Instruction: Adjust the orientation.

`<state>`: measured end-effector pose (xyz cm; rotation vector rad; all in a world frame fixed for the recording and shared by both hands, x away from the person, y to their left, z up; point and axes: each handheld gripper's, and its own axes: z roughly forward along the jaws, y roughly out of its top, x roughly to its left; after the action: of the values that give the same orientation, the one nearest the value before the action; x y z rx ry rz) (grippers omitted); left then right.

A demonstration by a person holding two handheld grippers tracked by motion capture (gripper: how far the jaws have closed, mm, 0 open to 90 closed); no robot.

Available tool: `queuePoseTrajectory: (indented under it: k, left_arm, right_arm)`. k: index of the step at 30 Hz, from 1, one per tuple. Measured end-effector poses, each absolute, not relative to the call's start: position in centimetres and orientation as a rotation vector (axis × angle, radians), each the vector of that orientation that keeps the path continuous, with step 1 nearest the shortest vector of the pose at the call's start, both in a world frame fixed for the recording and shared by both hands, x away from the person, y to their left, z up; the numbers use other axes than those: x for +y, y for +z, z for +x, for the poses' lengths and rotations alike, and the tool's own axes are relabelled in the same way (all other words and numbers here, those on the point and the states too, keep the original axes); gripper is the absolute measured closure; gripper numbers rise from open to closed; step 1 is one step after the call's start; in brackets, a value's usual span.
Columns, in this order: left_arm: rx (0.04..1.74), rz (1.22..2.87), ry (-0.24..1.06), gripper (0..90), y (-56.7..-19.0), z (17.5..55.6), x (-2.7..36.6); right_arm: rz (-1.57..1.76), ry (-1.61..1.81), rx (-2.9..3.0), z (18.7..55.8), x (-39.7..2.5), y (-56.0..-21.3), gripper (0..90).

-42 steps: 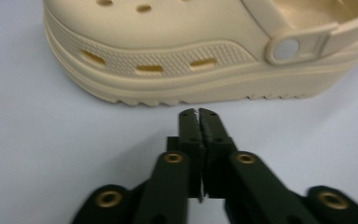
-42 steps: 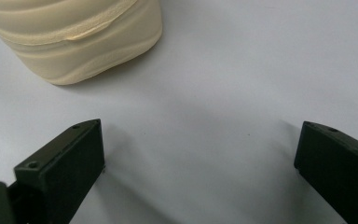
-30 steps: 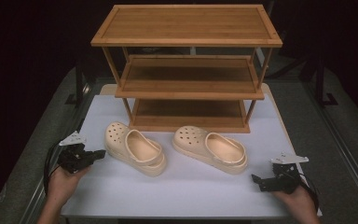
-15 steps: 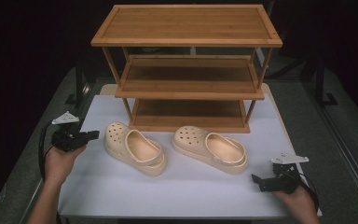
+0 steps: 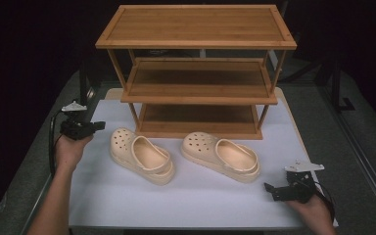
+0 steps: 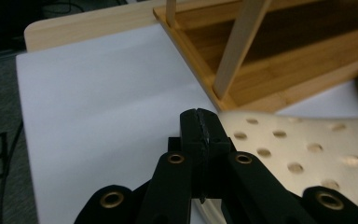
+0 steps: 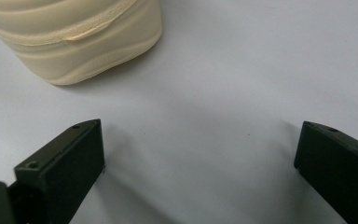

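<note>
A three-tier wooden shoe rack [image 5: 196,73] stands at the 12 o'clock side of the table [image 5: 191,205], on its white cover. Two cream clogs lie in front of it: the left clog [image 5: 142,155] toward 9 o'clock, the right clog [image 5: 221,155] near the centre, both with toes toward the rack.

The left claw [image 5: 97,126] sits at about 10 o'clock, just beside the left clog's toe. In the left gripper view its jaws are pressed together on nothing, and the perforated toe is cut off at the right edge, with the rack's lowest shelf and one post behind.

The right claw [image 5: 270,191] rests at about 4 o'clock, apart from the right clog's heel. In the right gripper view its jaws are spread wide over bare white cover, and the rounded end of the clog is cropped at the top edge. The room around the table is too dark to make out.
</note>
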<state>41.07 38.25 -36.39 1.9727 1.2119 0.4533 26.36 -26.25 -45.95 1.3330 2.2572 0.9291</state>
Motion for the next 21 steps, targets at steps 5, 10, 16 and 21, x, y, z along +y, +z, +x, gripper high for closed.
queuePoseTrajectory:
  k: [5, 10, 16, 21]
  left_arm:
    - [1.208, 1.986, 0.435, 90.0, -37.7, 42.9, 37.5]
    - [1.210, 2.013, 0.421, 90.0, -38.8, 44.1, 36.8]
    - [1.202, 2.054, 0.393, 90.0, -40.0, 44.3, 36.1]
    - [1.188, 2.080, 0.428, 90.0, -39.9, 44.1, 35.8]
  right_arm:
    - [1.334, 0.931, 2.257, 26.4, -26.3, -46.0, 1.1]
    - [1.335, 0.931, 2.257, 26.4, -26.3, -46.0, 1.2]
    - [1.339, 0.930, 2.257, 26.4, -26.3, -45.9, 1.2]
    - [1.339, 0.930, 2.258, 26.4, -26.3, -45.9, 1.2]
